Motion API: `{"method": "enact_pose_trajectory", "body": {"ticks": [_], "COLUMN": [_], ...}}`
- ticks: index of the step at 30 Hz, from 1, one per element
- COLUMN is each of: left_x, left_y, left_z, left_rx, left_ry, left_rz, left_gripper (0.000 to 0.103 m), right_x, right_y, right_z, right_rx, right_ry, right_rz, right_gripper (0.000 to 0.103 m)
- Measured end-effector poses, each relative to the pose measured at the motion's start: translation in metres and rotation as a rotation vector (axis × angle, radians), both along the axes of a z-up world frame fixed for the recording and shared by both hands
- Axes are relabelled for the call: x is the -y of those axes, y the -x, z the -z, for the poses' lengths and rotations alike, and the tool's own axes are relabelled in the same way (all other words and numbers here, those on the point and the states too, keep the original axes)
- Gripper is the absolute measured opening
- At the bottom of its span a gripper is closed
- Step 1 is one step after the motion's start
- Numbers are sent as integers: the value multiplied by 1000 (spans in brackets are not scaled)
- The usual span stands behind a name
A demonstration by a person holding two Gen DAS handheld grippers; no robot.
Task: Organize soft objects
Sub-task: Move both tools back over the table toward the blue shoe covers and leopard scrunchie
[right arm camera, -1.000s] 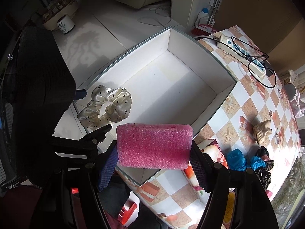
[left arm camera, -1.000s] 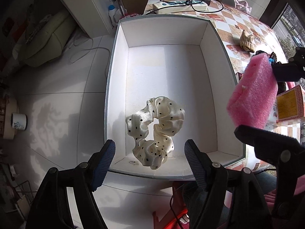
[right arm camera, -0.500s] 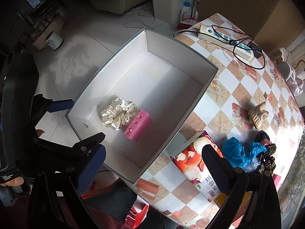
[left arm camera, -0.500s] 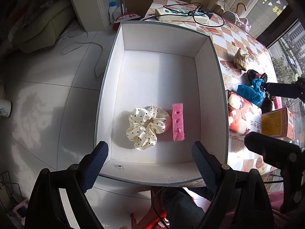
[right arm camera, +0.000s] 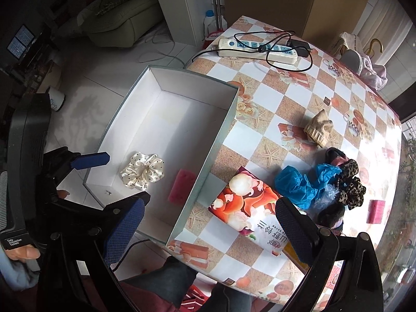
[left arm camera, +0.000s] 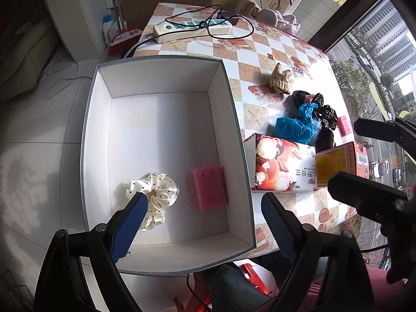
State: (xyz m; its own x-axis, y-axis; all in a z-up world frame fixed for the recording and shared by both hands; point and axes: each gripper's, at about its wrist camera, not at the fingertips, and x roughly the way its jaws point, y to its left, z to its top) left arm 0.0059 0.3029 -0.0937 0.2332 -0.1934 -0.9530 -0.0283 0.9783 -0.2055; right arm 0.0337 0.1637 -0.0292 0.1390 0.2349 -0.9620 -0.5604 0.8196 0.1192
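Observation:
A white open box (left arm camera: pixel 166 62) (right arm camera: pixel 223 132) hangs over the table's left edge. Inside lie a cream dotted scrunchie (left arm camera: pixel 156 195) (right arm camera: pixel 143 173) and a pink foam block (left arm camera: pixel 209 191) (right arm camera: pixel 182 186). My left gripper (left arm camera: pixel 202 221) is open and empty above the box's near end. My right gripper (right arm camera: pixel 208 226) is open and empty above the box's right wall. On the table lie a beige knit item (left arm camera: pixel 280 82) (right arm camera: pixel 318 128), a blue plastic wad (left arm camera: pixel 296 124) (right arm camera: pixel 299 182), leopard scrunchies (left arm camera: pixel 325 115) (right arm camera: pixel 351 184) and a second pink block (right arm camera: pixel 375 210).
A red printed box (left arm camera: pixel 283 166) (right arm camera: pixel 249 205) and an orange carton (left arm camera: pixel 340 161) lie right of the white box. A power strip (left arm camera: pixel 192 30) (right arm camera: pixel 257 50) with cables sits at the table's far end. White tiled floor (left arm camera: pixel 39 135) lies to the left.
My right gripper let go of the pink foam block, which now lies in the box beside the scrunchie. Both grippers have pulled back and swung right, showing more of the table.

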Motion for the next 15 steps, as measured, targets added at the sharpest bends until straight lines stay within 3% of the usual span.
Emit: {"method": "enact_pose_trajectory", "body": {"ticks": [8, 15], "left_x": [78, 147], "left_y": [-51, -90], "left_z": [-8, 20], "left_rx": [5, -76], "left_ry": [-19, -60], "left_rz": [198, 296], "left_gripper": [91, 91], "right_x": [102, 216], "right_y": [-28, -57], "right_z": [-36, -38], "right_rx": [20, 4], "right_ry": [-52, -58], "right_rz": [278, 516], "right_gripper": [101, 101]}}
